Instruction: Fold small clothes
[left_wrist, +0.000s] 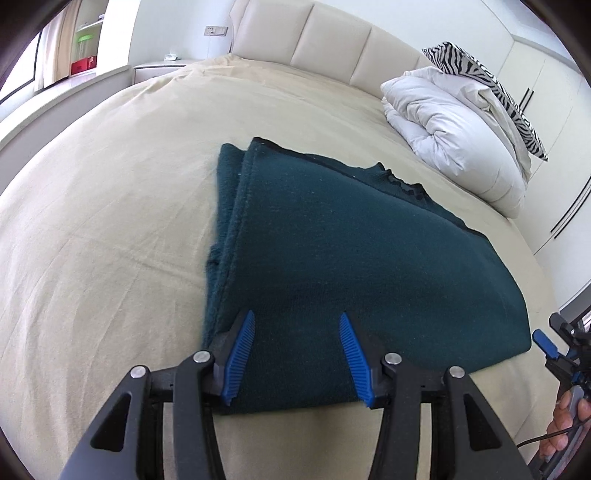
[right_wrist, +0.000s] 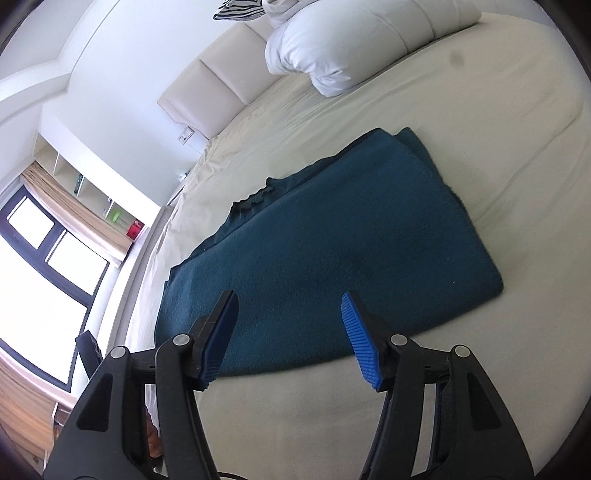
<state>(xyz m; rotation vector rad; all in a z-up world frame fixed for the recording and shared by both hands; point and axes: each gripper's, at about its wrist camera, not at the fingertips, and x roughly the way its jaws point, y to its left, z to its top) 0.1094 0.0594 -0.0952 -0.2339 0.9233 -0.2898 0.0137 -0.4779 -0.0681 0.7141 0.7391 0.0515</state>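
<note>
Cream bed (left_wrist: 110, 206) carries the teal knit garment (left_wrist: 351, 240), already folded into layers, lying flat mid-mattress. Looks soft, limp, thick, grippy: best pinched at a near corner through all layers. Left claw (left_wrist: 297, 354) and right claw (right_wrist: 288, 332) both wide, holding nothing.

A cream bed (left_wrist: 110, 206) with a padded headboard (left_wrist: 332, 40). A white duvet (left_wrist: 454, 125) lies bundled near the headboard, a zebra-print pillow (left_wrist: 491, 85) resting against it.
</note>
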